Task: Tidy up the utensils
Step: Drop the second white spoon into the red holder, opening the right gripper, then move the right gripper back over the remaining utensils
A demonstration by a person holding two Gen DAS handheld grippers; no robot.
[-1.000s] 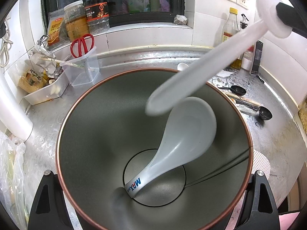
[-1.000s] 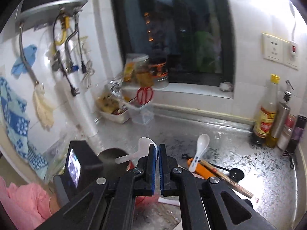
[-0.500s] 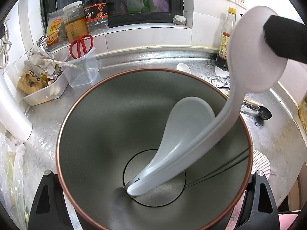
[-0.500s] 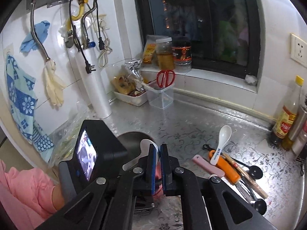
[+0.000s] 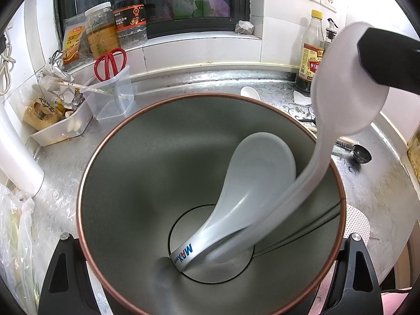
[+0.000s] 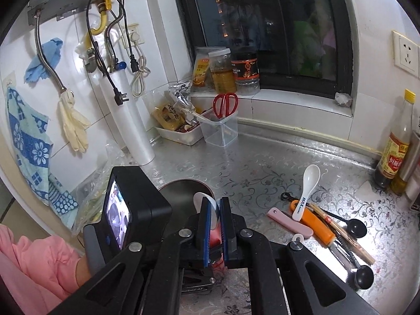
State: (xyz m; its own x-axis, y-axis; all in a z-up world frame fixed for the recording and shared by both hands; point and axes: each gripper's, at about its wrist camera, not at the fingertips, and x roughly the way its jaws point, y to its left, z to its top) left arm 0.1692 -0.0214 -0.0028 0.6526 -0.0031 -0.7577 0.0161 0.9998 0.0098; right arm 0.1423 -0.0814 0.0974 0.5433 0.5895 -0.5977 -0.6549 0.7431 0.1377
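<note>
Here my left gripper (image 5: 210,275) clamps the cup (image 5: 110,183), two white spoons (image 5: 257,173) inside; only the right view shows my right gripper (image 6: 215,225) opening around one spoon's bowl.

Left wrist fisheye sits close above the copper-rimmed cup (image 5: 210,97), looking steeply down into it; the cup fills most of the frame, with the left tongs (image 5: 210,275) at its bottom corners and the window (image 5: 157,0) along the top. Right wrist fisheye sits higher and further back, angled down across the tabletop (image 6: 262,162) toward the same window wall, the right tongs (image 6: 214,225) in the foreground and the left unit's camera body (image 6: 126,210) in shot. Shared: cup, red scissors (image 5: 110,63) in their clear tub, jars on the sill, soy bottle (image 5: 311,52), black measuring spoons (image 6: 354,227).
</note>
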